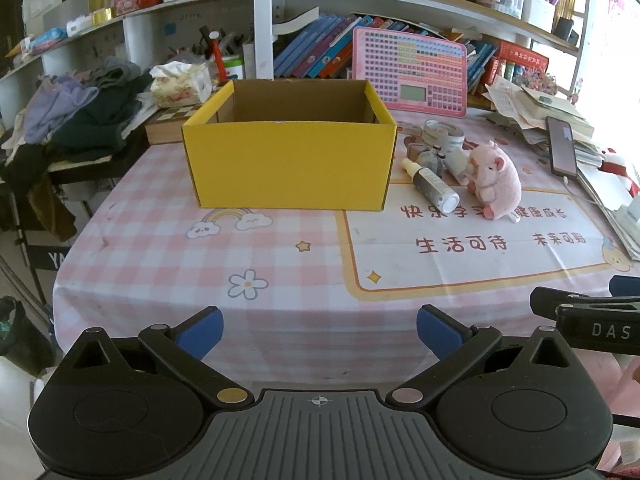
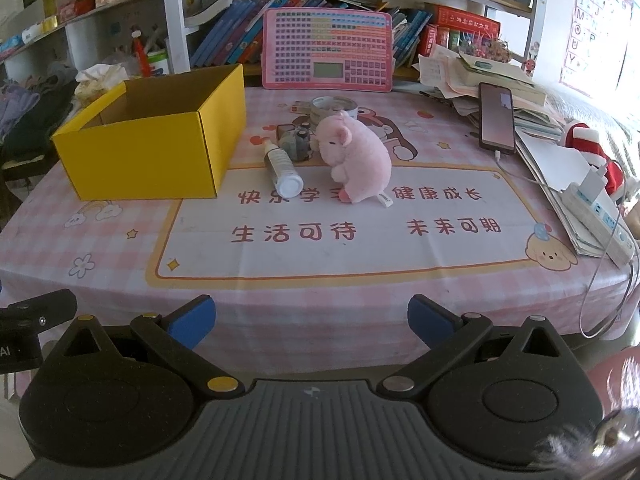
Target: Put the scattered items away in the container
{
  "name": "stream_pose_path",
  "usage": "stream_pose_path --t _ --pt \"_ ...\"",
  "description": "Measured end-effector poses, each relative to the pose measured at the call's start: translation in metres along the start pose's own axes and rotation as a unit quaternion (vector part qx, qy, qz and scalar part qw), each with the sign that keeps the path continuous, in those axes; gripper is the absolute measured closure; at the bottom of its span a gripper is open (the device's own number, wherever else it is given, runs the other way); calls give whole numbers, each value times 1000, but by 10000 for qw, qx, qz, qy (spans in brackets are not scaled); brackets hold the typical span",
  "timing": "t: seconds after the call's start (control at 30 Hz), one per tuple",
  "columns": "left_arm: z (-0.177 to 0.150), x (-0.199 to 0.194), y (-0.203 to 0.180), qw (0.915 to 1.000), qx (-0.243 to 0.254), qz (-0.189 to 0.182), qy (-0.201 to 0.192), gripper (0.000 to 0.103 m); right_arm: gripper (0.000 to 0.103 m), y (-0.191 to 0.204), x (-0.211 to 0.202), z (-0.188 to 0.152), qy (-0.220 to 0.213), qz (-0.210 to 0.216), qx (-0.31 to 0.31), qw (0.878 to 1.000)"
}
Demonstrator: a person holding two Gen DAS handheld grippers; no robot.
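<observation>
An open yellow cardboard box [image 1: 288, 160] [image 2: 156, 144] stands on the pink checked tablecloth, nothing showing inside it. To its right lie a pink plush pig [image 1: 494, 180] [image 2: 356, 164], a small bottle with a white cap [image 1: 430, 184] [image 2: 282, 170], a small grey toy [image 1: 430, 158] [image 2: 298, 142] and a roll of tape [image 1: 444, 132] [image 2: 334, 106]. My left gripper [image 1: 320, 332] hangs open over the table's near edge, in front of the box. My right gripper [image 2: 312, 322] is open too, near the front edge, well short of the pig. Neither holds anything.
A pink keyboard-like learning pad [image 2: 328, 50] leans on the bookshelf behind. A phone [image 2: 496, 116] on a cable, stacked papers [image 2: 480, 76] and a power strip [image 2: 600, 216] crowd the right side. Clothes [image 1: 80, 116] pile up at the left.
</observation>
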State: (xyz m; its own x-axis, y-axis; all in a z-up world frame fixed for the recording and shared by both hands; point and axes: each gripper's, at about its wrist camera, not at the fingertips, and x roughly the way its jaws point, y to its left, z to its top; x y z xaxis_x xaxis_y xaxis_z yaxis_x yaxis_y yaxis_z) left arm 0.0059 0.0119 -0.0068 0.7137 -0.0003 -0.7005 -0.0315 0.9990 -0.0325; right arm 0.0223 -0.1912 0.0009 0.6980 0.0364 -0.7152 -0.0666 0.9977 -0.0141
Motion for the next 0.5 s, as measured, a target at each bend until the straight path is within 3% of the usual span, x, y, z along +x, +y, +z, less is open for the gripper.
stream_pose_path --t 0.5 --pt "1 1 3 10000 -8 -27 13 0 0 4 2 2 12 -21 -32 10000"
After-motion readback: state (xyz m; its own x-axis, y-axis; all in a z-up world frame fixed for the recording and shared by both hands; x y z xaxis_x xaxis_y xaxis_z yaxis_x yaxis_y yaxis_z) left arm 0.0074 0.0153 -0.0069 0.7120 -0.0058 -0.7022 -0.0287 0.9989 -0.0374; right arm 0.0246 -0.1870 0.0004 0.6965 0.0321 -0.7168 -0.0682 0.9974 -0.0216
